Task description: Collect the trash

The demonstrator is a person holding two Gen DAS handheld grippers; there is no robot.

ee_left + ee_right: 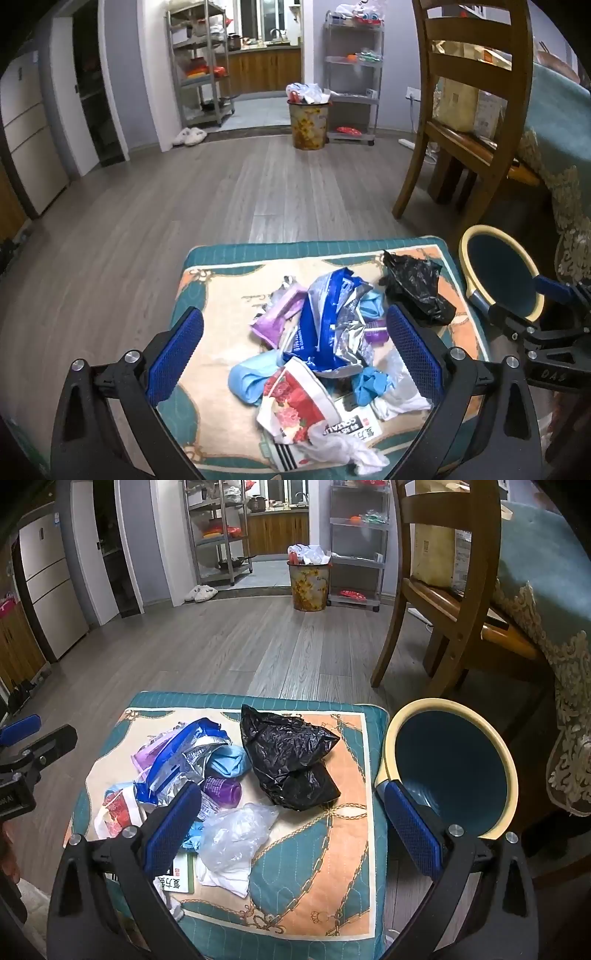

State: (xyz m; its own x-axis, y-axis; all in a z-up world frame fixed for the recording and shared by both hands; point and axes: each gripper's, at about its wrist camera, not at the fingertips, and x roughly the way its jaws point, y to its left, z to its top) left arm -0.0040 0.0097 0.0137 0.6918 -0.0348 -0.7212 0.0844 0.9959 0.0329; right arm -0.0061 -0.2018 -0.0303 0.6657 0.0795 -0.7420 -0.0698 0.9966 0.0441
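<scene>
Left claw spread wide above the trash pile, gripping nothing; right claw also spread, hovering over the clear plastic bag, empty. Trash sits on a patterned cushion, black bag at the far right, blue bin just right of the cushion, on the wood floor

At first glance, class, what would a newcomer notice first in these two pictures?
A heap of wrappers and bags on the patterned cushion catches the eye first, with a crumpled black plastic bag at its right side. Just right of the cushion stands a blue bin with a cream rim, empty as far as shows. Both grippers, left and right, hover open above.
</scene>
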